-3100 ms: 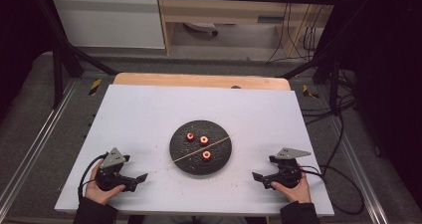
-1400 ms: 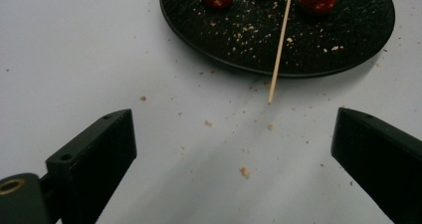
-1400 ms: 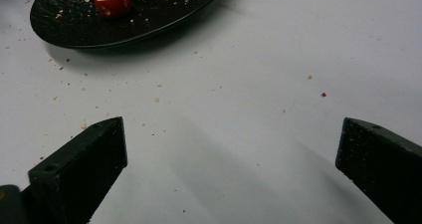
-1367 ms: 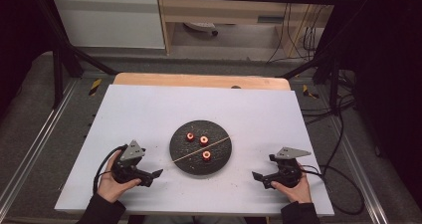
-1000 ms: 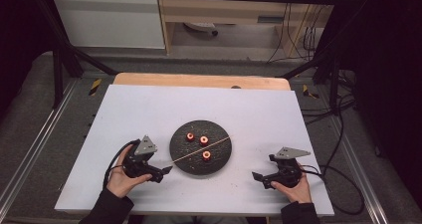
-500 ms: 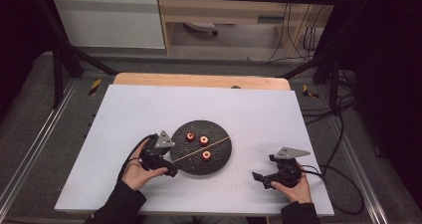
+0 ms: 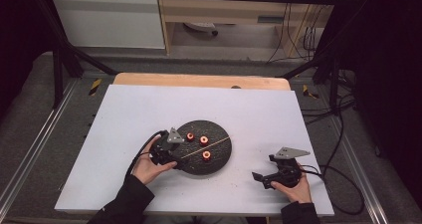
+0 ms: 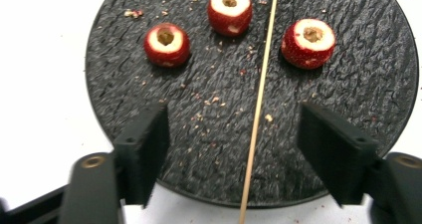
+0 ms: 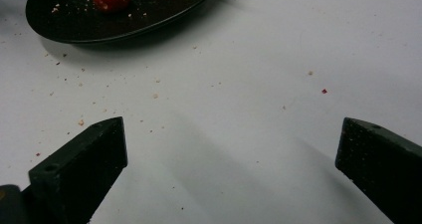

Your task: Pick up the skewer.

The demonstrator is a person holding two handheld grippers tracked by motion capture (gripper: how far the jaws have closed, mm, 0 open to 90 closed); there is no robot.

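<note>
Each hand carries a black gripper: the left gripper (image 7: 175,160) and the right gripper (image 7: 260,178) both have a grey 3-cornered plate on top and a black cable trailing from the body. The 2 fingers (image 8: 144,149) of each are matte black, blocky and wedge-shaped, with a brass-coloured screw socket at the base. Both of the person's sleeves (image 7: 124,204) are dark, reaching to the wrists.
</note>
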